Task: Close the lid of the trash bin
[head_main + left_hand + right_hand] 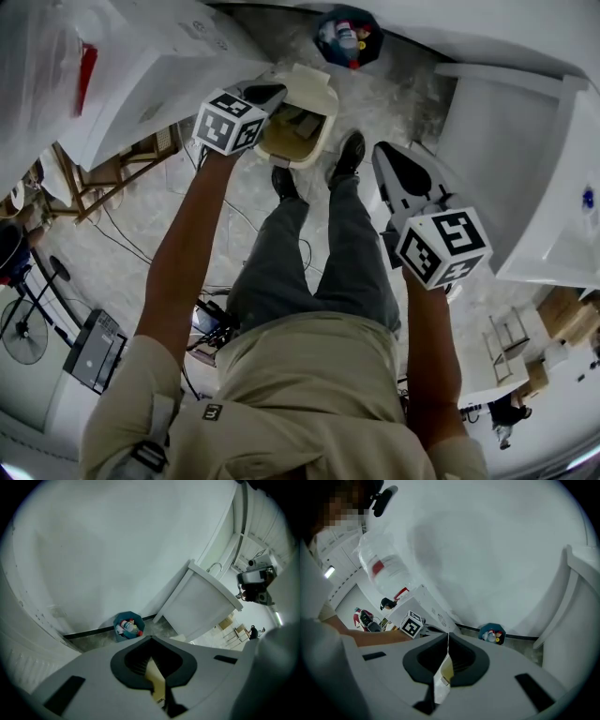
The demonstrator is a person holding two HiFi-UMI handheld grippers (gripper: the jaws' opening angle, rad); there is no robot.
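A cream trash bin [302,148] stands on the floor in front of the person's feet. Its top is open and brownish contents show inside. The lid [314,86] is tipped back on the far side. My left gripper [268,94] is shut with nothing in it, and its tips hover at the bin's near-left rim beside the lid; I cannot tell if they touch. My right gripper [383,150] is shut and empty, held to the right of the bin above a shoe. Both gripper views show the jaws closed, left gripper [151,639] and right gripper [448,634], with cream bin colour showing through the gap.
A blue bin of bottles [349,37] sits by the far wall beyond the trash bin. A white cabinet [525,141] stands on the right and a white unit [159,66] on the left. Cables [211,319] and a fan [23,333] lie on the floor at the left.
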